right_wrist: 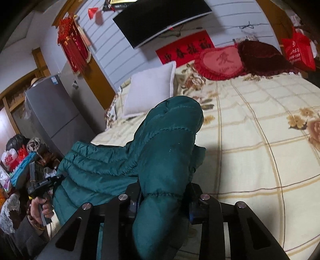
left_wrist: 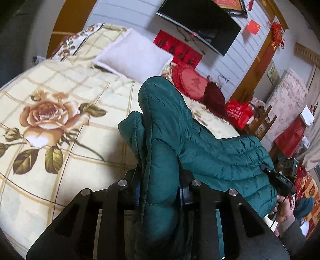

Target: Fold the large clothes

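A teal quilted down jacket (left_wrist: 180,128) is held up above a bed with a cream floral checked cover (left_wrist: 60,112). My left gripper (left_wrist: 160,186) is shut on a thick bunch of the jacket, which bulges out over its fingers. My right gripper (right_wrist: 164,198) is shut on another bunch of the same jacket (right_wrist: 160,144). The jacket spans between the two grippers. The right gripper's body shows at the right of the left wrist view (left_wrist: 280,178), and the left gripper's body at the left of the right wrist view (right_wrist: 42,186). The fingertips are hidden by fabric.
A white pillow (left_wrist: 132,54), a red heart cushion (left_wrist: 192,82) and a dark red cushion (right_wrist: 262,56) lie at the head of the bed. A TV (right_wrist: 160,18) hangs on the wall. A grey fridge (right_wrist: 54,112) and cluttered bags stand beside the bed.
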`<state>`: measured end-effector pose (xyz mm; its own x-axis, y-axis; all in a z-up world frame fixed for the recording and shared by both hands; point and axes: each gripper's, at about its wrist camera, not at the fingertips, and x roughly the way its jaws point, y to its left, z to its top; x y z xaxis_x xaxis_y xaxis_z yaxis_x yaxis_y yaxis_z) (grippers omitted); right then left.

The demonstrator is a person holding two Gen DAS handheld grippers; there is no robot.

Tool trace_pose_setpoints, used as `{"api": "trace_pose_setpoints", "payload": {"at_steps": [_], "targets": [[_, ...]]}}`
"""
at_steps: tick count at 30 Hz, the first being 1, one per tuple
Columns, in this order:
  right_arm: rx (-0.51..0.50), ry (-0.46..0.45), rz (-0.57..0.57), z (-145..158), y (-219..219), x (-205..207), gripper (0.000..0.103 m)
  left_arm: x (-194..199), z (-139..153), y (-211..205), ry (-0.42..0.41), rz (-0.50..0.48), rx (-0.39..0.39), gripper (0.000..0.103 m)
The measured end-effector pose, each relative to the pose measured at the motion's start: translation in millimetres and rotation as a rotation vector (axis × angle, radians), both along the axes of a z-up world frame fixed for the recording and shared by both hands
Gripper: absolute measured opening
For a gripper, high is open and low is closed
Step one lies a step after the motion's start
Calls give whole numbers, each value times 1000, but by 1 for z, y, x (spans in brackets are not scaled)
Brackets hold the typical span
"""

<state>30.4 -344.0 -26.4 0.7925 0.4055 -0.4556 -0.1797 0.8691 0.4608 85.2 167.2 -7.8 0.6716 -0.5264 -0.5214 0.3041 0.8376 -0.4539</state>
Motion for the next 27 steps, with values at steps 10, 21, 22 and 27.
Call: {"api": "trace_pose_setpoints", "payload": {"at_steps": [10,21,22,27], "targets": [[-57,-67,32,74,2,-32,29,-49,53,1,-37,-21,-29,25],[-76,-35,84,73,1,-92,29,-125,46,-1,-8,-20,11,25],[-74,-36,86,67,0,-94,29,-125,39,-1,-2,-16,17,25],[-84,-21,93,32,1,-89,29,-115,2,-8,31,18,64,25]]}}
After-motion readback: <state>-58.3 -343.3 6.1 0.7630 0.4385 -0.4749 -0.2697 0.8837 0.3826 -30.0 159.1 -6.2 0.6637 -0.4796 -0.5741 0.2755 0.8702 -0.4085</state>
